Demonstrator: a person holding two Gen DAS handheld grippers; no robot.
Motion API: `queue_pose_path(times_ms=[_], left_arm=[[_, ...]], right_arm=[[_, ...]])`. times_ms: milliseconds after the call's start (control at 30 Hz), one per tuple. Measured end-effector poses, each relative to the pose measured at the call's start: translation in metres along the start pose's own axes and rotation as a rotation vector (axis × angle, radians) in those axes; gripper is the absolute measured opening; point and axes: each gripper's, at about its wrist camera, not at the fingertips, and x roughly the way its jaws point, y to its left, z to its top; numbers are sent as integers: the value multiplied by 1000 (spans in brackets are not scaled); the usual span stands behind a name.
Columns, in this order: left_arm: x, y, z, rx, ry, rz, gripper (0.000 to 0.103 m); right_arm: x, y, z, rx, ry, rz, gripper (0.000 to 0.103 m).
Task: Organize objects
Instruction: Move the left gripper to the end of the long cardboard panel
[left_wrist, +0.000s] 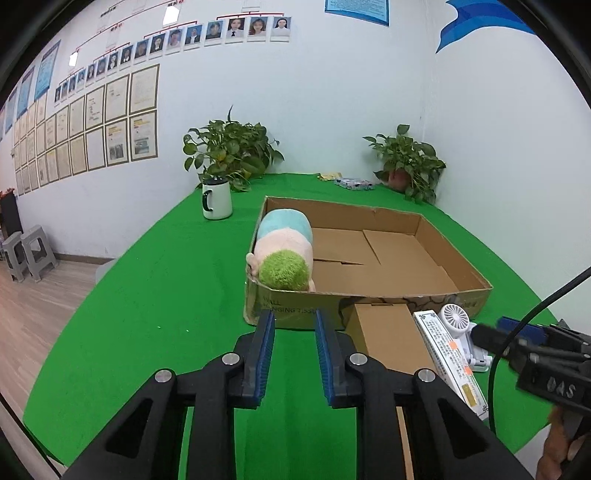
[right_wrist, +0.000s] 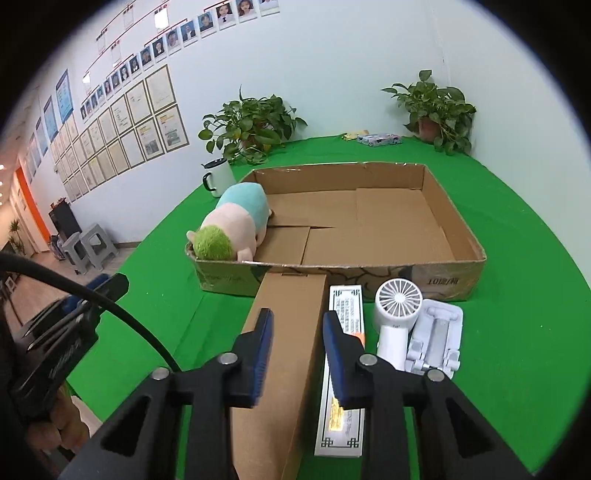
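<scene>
Green cloth (right_wrist: 517, 258), brown box (right_wrist: 454, 221).

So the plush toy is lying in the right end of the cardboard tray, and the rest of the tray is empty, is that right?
Not quite. The plush toy lies in the left end of the cardboard tray, as the right wrist view shows. The rest of the tray is indeed empty.

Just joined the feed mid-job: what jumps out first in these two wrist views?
A plush toy with a green tuft lies in the near-left corner of the big open cardboard tray on the green table. In front of the tray lie a long brown carton, a white flat box and a small white fan.
</scene>
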Motion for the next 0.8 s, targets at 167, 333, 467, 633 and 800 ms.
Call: queue_pose_path(times_ms=[167, 333, 467, 633, 800], left_arm=[[-11, 3, -3, -72, -47, -33, 102], [-4, 2, -4, -53, -9, -21, 102], [4, -3, -9, -41, 35, -51, 102], [20, -10, -18, -27, 112, -111, 102], [32, -9, -26, -53, 180, -190, 102]], right_arm=[[-4, -9, -10, 27, -10, 12, 92], [-9, -14, -21, 45, 10, 75, 92], [-16, -3, -38, 27, 35, 177, 93], [-19, 17, -54, -5, 81, 243, 93], [-8, 22, -78, 25, 161, 217, 93]])
